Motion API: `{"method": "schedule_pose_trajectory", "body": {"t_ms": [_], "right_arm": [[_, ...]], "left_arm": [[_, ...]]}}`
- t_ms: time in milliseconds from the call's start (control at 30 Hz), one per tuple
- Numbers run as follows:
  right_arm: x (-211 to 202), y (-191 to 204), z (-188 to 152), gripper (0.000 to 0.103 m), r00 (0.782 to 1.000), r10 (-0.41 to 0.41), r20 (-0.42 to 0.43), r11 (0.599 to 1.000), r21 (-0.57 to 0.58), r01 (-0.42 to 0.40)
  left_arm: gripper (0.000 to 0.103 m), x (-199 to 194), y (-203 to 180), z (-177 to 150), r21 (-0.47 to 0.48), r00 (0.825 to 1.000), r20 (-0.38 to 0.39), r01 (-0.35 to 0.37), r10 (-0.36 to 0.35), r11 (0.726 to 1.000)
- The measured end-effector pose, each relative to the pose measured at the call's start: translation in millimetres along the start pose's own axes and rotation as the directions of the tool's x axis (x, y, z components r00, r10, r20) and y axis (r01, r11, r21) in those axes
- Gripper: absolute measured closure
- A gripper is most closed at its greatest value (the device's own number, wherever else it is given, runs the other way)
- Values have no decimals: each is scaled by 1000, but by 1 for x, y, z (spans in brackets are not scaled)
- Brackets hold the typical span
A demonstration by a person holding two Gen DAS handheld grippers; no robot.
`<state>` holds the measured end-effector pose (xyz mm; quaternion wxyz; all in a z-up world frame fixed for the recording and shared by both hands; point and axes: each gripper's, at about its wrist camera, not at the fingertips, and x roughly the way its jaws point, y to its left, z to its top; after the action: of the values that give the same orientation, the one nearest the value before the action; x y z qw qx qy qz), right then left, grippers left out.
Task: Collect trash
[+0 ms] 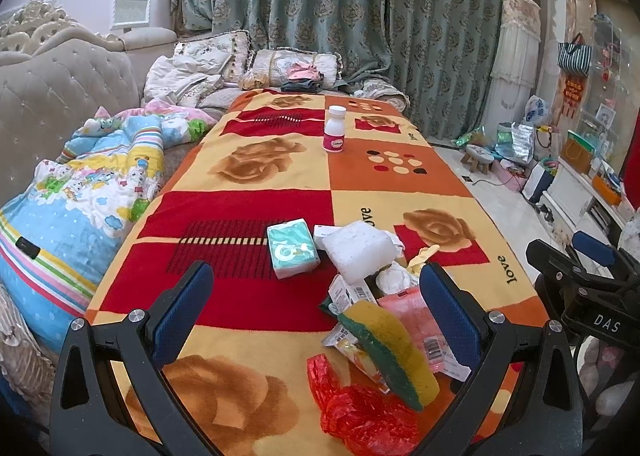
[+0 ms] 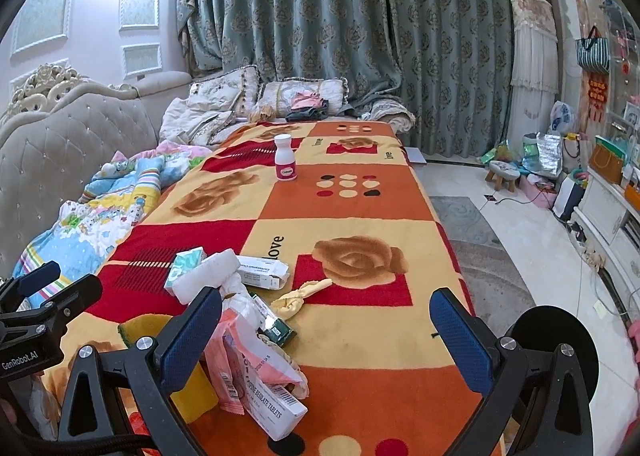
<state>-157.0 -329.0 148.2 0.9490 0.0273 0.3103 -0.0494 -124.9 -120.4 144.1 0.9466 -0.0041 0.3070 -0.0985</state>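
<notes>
A pile of trash lies on the blanket-covered table (image 1: 260,171): a red plastic bag (image 1: 360,412), a yellow-green sponge (image 1: 394,352), a pink packet (image 1: 416,320), a white foam block (image 1: 358,252), crumpled tissue (image 1: 394,278), a teal tissue pack (image 1: 292,252) and small cartons. My left gripper (image 1: 316,304) is open above the pile's near left side. My right gripper (image 2: 326,330) is open and empty over the pile's right side, with a medicine box (image 2: 276,406) and pink packet (image 2: 234,360) by its left finger. A white bottle (image 2: 285,163) stands far back.
A sofa with a cartoon quilt (image 1: 80,195) and cushions runs along the left. Curtains hang behind. The tiled floor (image 2: 520,256) on the right holds a small stool (image 2: 502,172), bags and a white cabinet. The table edge drops off on the right.
</notes>
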Motion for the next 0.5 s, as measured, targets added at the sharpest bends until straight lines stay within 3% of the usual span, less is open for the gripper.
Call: {"method": "schedule_pose_trajectory", "body": {"t_ms": [500], "right_arm": [[2, -1, -1, 0, 1000, -1, -7, 1000, -2, 1]], "left_arm": [[1, 1, -5, -3, 2, 1000, -2, 3, -3, 1000]]}}
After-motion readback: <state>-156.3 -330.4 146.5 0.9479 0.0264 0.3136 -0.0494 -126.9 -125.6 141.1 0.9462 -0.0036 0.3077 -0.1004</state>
